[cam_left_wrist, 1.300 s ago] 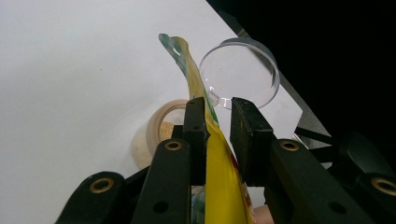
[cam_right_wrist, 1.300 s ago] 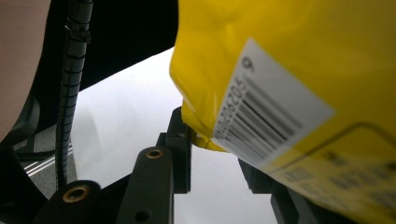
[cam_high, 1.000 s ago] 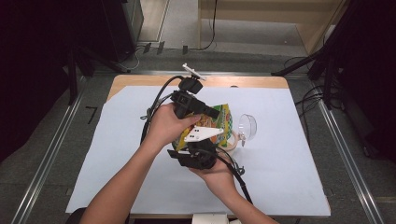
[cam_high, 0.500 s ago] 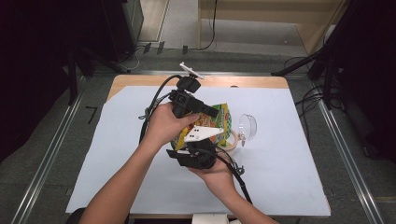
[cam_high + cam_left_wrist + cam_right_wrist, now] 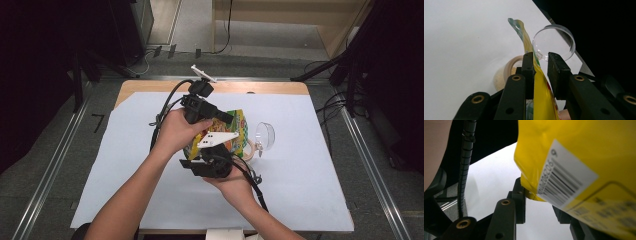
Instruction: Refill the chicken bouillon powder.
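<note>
Nearest the person, the right gripper (image 5: pixel 215 150) sits at the centre of the worktop (image 5: pixel 310 200), held from below by the right hand (image 5: pixel 235 185). In the right gripper view its jaws stand partly apart, with the lower corner of the yellow snack bag (image 5: pixel 584 157) lying between them; the left pad meets the bag's edge, but the right pad is hidden behind the bag, so a firm grip cannot be confirmed.

The snack bag (image 5: pixel 235 130) is held up off the white sheet that covers the worktop, between the two grippers, barcode panel facing the right gripper's camera.

Just beyond, the left gripper (image 5: pixel 227 120) – held by the left hand (image 5: pixel 175 132) – reaches in from the left. In the left gripper view its jaws are narrowly parted around the bag's thin upper edge (image 5: pixel 541 92); the left pad touches the film, while a slim gap shows at the right pad.

Farther out, a clear plastic cup (image 5: pixel 554 42) lies on its side just to the right of the bag in the high view. Beside it, a tan ring-shaped item (image 5: pixel 510 67) rests on the sheet, partly hidden by the bag.
</note>
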Motion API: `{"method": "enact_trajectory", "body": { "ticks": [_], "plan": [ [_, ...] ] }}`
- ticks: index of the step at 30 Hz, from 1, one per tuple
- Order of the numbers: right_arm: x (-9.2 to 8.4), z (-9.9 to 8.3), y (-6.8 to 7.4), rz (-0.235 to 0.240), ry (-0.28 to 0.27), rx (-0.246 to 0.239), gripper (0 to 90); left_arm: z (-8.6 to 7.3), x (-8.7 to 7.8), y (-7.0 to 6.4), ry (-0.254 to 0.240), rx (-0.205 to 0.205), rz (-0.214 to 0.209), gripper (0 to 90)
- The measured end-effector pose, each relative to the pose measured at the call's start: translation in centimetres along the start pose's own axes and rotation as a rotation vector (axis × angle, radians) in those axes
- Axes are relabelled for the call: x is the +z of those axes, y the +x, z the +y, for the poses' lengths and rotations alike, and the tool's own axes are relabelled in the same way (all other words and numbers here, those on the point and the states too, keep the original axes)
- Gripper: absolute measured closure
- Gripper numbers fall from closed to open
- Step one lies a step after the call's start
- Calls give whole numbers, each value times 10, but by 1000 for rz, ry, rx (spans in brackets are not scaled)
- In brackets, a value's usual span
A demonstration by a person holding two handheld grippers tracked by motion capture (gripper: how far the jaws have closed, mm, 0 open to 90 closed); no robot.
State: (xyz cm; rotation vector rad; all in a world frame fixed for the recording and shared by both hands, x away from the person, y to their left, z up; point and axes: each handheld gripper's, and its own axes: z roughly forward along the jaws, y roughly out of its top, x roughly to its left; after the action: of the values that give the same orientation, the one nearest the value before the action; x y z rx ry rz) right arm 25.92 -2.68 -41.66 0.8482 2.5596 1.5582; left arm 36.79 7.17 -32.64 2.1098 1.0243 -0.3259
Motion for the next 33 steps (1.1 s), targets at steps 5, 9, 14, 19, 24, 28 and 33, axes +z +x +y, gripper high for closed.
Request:
{"method": "enact_trajectory", "body": {
  "ticks": [5, 9, 14, 19, 24, 28, 33],
  "plan": [
    [0, 0, -3, -1, 3, 11, 681, 3, 3, 1, 14, -2, -2, 763],
    [0, 0, -3, -3, -2, 20, 681, 5, 4, 1, 16, -4, 0, 764],
    [-1, 1, -4, -5, -4, 22, 681, 5, 4, 0, 16, -1, 3, 766],
    [0, 0, -4, -9, -9, 19, 680, 5, 4, -1, 14, 12, 11, 769],
    [1, 1, -4, -10, -13, 15, 681, 6, 2, -2, 18, 19, 17, 774],
    [0, 2, -2, -12, -22, 14, 681, 6, 1, -4, 18, 27, 25, 776],
    [1, 1, -2, -12, -23, 14, 682, 6, 2, -5, 25, 31, 30, 784]
  ]
}}
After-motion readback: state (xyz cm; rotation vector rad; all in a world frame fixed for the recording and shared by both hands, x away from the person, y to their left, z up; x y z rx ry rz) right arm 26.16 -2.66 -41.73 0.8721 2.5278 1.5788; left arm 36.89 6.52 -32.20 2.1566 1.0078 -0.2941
